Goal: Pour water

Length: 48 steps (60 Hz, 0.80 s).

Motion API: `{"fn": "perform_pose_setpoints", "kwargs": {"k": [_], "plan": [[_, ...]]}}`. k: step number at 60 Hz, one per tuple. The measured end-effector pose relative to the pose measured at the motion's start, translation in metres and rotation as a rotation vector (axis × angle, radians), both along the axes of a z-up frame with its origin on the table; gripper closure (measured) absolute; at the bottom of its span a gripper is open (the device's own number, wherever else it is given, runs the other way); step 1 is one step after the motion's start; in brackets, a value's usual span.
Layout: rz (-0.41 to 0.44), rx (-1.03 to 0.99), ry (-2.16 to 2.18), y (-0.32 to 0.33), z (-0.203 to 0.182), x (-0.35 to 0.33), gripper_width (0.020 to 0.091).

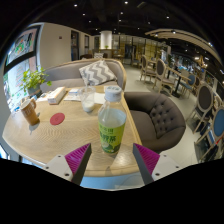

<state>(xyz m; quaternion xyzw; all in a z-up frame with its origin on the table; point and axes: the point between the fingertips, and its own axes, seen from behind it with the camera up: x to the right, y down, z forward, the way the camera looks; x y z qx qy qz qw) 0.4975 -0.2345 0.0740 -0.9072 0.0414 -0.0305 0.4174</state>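
Hand-held gripper (112,160) spread open above the near edge of a round wooden worktop (40,135), pink pads (78,158) facing inward at either side. Standing upright between the fingers, with a clear gap on both sides: a plastic bottle (112,122) with a white cap and a green label, resting on the worktop by itself. Not gripped; neither finger touching it.

Beyond the bottle, a little to the left, a clear glass (88,99), also upright on the worktop and apart from the bottle. Left of the glass, a small round red coaster (57,118), lying flat. Further left, a small brown object (31,111), too unclear to name. Near the far rim, a white box (55,95) that looks like a tissue holder, and beside it a green potted plant (35,79).

Behind the worktop, a grey sofa (75,72) carrying a cushion (97,72) with a zigzag pattern. To the right of the bottle, a dark rounded armchair (158,115). Farther back, more chairs and tables in a café-like room, under ceiling lights.
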Motion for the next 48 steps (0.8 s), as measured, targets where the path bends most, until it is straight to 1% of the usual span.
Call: {"fn": "perform_pose_setpoints", "kwargs": {"k": [9, 13, 16, 18, 20, 22, 25, 26, 31, 35, 36, 37, 38, 42, 44, 45, 48], "plan": [[0.041, 0.054, 0.015, 0.041, -0.007, -0.001, 0.0251], [0.037, 0.079, 0.028, 0.057, -0.009, -0.001, 0.0255], [0.031, 0.094, 0.038, 0.068, -0.008, -0.001, 0.0271], [0.025, 0.105, 0.044, 0.074, -0.009, -0.001, 0.0297], [0.022, 0.11, 0.048, 0.078, -0.011, -0.002, 0.0339], [0.021, 0.116, 0.047, 0.081, -0.013, -0.001, 0.0407], [0.008, 0.123, 0.028, 0.085, -0.016, 0.003, 0.0531], [0.003, 0.126, 0.02, 0.086, -0.016, 0.005, 0.0561], [0.003, 0.145, 0.022, 0.089, -0.015, 0.004, 0.0577], [-0.005, 0.151, 0.02, 0.091, -0.013, 0.004, 0.0617], [-0.007, 0.153, 0.015, 0.092, -0.013, 0.005, 0.0616], [-0.009, 0.155, 0.01, 0.092, -0.013, 0.005, 0.0635], [-0.012, 0.156, 0.005, 0.092, -0.012, 0.006, 0.0635], [-0.007, 0.153, -0.022, 0.092, -0.012, 0.007, 0.0687], [-0.004, 0.15, -0.046, 0.091, -0.01, 0.007, 0.0688], [-0.001, 0.148, -0.058, 0.091, -0.009, 0.006, 0.0705], [0.0, 0.146, -0.088, 0.097, -0.01, 0.002, 0.0706]]}}
